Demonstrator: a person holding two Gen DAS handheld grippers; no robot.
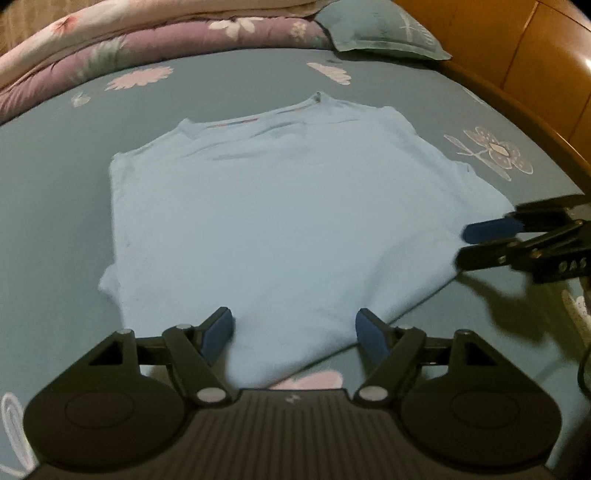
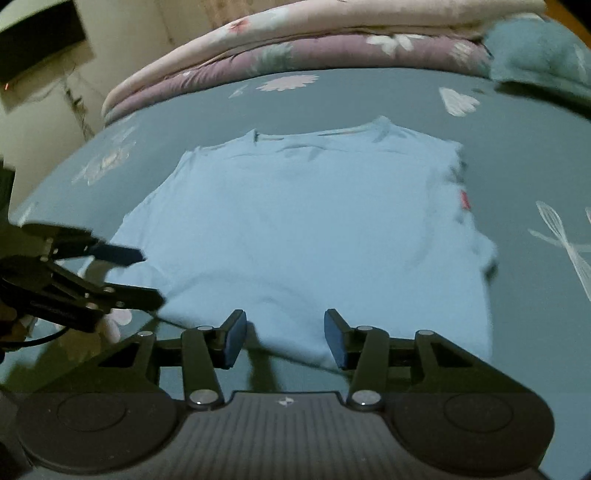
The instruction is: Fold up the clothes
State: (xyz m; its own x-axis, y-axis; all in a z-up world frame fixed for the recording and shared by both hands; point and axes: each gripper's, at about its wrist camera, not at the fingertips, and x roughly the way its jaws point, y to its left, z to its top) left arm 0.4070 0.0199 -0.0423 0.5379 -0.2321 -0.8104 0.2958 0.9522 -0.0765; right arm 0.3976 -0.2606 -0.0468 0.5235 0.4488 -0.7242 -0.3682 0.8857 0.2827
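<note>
A wide bed under a teal sheet printed with pale flowers (image 1: 66,184) filled both views; at its far side lay a folded quilt in pink and mauve floral cloth (image 1: 122,40), with a teal pillow (image 1: 380,33) beside it and a curved wooden bed frame (image 1: 524,70) along one edge; on the middle of the sheet lay the pale blue T-shirt (image 1: 280,214), spread flat, its neckline towards the quilt and its hem towards the cameras.

The shirt looked partly folded already, its sides turned in to a rough rectangle, a small red tag (image 2: 464,201) showing at one edge; soft creases ran near the collar and the near hem rippled a little.

The black left gripper with blue pads (image 1: 293,332) stood open over the near hem, cloth lying between its jaws but not pinched; the right gripper (image 2: 284,338), of the same make, was open too, straddling the hem near the other corner, gripping nothing.

The step in hand was, by my judgement, taking the hem to fold it up towards the collar; to do it well, both claws should pinch every layer at matching points near the corners, lift together and level, carry the hem evenly to the neckline, and lay it down without dragging the folded sides apart.
</note>
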